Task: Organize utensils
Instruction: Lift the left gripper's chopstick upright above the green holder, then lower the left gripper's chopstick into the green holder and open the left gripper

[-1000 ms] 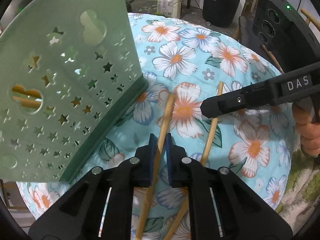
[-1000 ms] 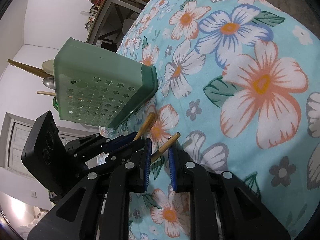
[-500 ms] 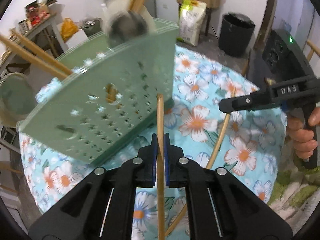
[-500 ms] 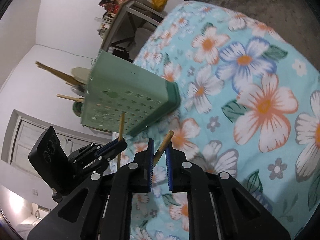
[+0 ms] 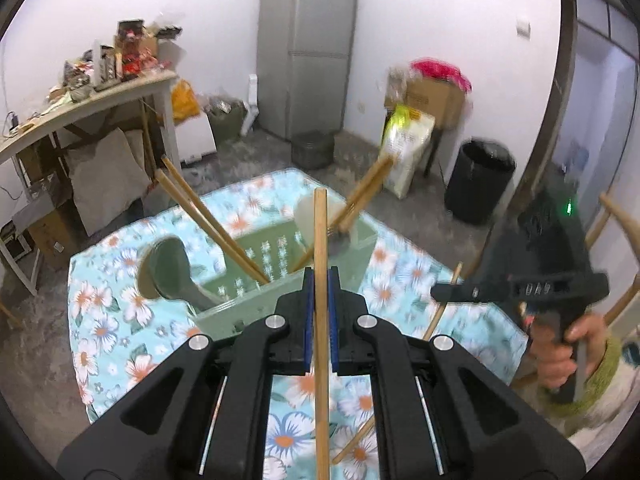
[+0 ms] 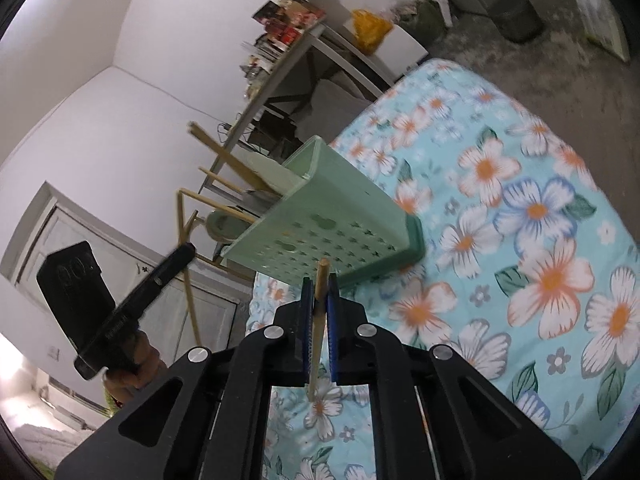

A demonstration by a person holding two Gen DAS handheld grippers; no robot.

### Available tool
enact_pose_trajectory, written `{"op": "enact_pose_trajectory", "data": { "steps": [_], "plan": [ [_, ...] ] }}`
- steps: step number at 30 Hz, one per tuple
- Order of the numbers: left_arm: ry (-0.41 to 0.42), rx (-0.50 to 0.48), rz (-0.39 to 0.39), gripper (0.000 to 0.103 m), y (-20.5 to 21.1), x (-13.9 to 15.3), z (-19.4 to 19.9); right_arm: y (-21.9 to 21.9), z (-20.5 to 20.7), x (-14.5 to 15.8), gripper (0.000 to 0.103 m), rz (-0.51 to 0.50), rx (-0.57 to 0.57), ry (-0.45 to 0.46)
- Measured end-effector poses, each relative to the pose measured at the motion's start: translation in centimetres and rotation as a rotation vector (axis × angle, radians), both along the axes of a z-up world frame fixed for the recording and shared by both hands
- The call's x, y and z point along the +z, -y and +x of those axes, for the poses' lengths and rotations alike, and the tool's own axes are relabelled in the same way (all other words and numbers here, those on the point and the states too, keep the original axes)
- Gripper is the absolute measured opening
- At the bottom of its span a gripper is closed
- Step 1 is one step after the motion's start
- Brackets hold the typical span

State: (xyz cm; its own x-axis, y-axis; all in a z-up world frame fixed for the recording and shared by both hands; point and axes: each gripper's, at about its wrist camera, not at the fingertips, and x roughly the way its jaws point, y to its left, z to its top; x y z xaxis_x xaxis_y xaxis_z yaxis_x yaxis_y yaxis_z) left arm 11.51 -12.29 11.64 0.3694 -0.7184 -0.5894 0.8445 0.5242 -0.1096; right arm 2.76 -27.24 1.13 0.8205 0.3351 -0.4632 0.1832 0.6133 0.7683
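The left gripper (image 5: pixel 319 312) is holding one long wooden chopstick (image 5: pixel 320 264) upright, its blue-padded fingers (image 5: pixel 308 320) closed on the stick, probably so the stick can go down into the pale green perforated plastic utensil holder (image 5: pixel 256 312) just in front. The right gripper (image 6: pixel 319 320) is also pinching a second wooden chopstick (image 6: pixel 320 308) between closed fingers (image 6: pixel 331 320), near the holder's starred wall. The holder is standing on the surface with the turquoise flowered cloth (image 6: pixel 540 240). Inside it, several other chopsticks (image 5: pixel 212 220) and a grey-green spoon (image 5: pixel 168 272) are leaning outward, so I think the sorting is already well along.
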Motion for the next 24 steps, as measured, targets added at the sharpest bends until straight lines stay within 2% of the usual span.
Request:
{"op": "enact_pose_trajectory", "data": {
  "steps": [7,10,16,24],
  "plan": [
    [-0.008,0.050,-0.178,0.005,-2.4,3.6,0.6,-1.1,-0.3,2.9,0.006,-0.077,0.002,0.057],
    [-0.005,0.064,-0.236,0.005,-2.9,4.2,0.6,-1.4,-0.5,3.9,0.006,-0.110,0.003,0.076],
    [-0.009,0.079,-0.327,0.005,-3.6,5.3,0.8,-2.0,-0.4,5.1,0.006,-0.151,0.003,0.093],
    [-0.003,0.105,-0.426,0.005,-4.1,6.5,0.8,-2.1,-0.5,5.1,0.006,-0.157,0.000,0.092]
  ]
}}
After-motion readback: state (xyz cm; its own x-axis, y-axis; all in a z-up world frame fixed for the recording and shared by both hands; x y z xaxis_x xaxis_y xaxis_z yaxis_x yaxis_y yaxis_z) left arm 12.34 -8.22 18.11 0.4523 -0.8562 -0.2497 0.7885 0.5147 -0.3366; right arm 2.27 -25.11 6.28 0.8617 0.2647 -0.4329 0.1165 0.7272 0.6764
